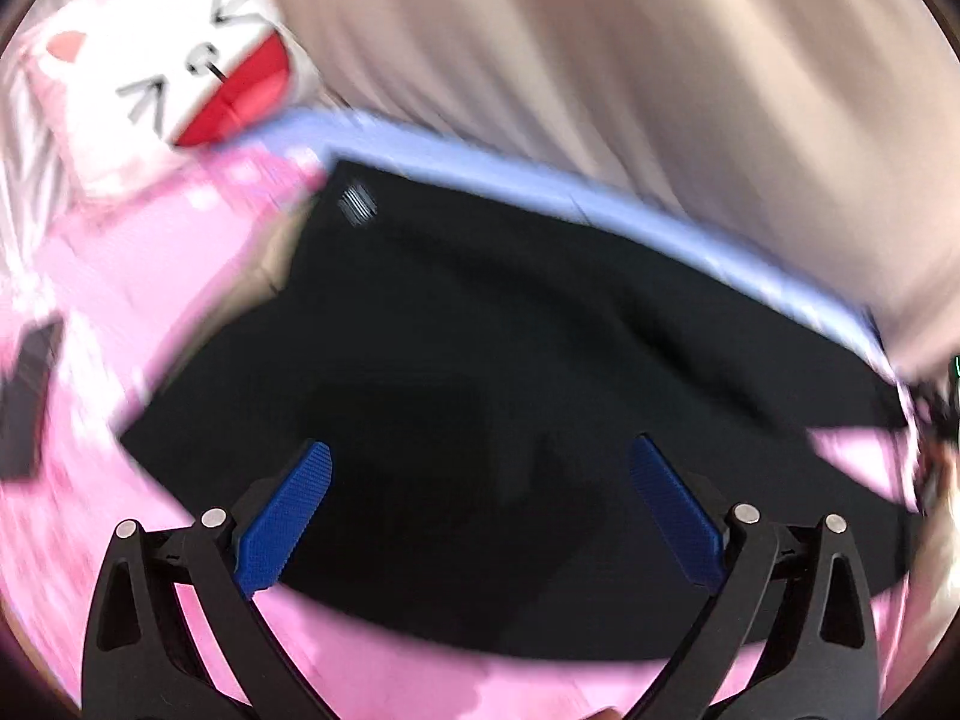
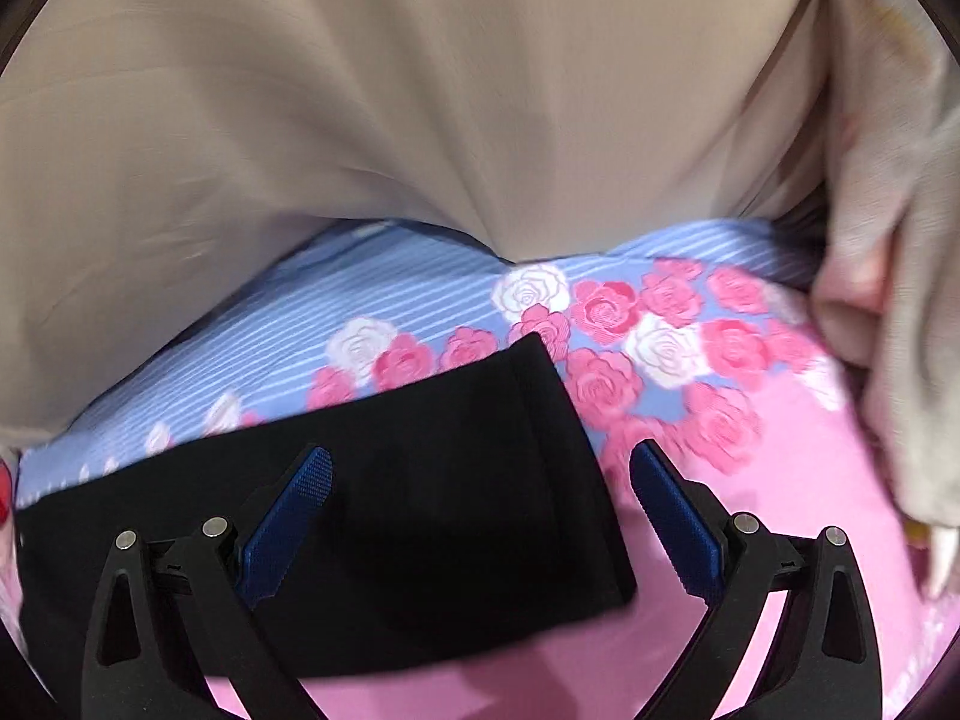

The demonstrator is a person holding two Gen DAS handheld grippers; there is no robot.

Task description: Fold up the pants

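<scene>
1. Left wrist view shows the left gripper (image 1: 480, 468) with its blue fingers (image 1: 288, 519) spread wide and holding nothing; the black pants (image 1: 480, 372) lie flat on the pink bedspread (image 1: 138, 300) and fill the space between and ahead of the fingers.
2. Right wrist view shows the right gripper (image 2: 480, 474), also released and empty. One narrow end of the pants (image 2: 432, 498) lies between its fingers (image 2: 675, 519), with the end's right edge just inside the right finger.
3. The cloth looks soft, thin and light, so I judge it will sag and crease when lifted; a pinch at a corner or along the end edge seems the safest hold.
4. Only the left view shows the cat-face pillow (image 1: 180, 60) ahead and left of the fingers, and a small striped label (image 1: 357, 204) near a far corner of the pants.
5. Only the right view shows the rose pattern (image 2: 606, 312) and striped blue band beyond the fingers, beneath a beige curtain (image 2: 390, 90).
</scene>
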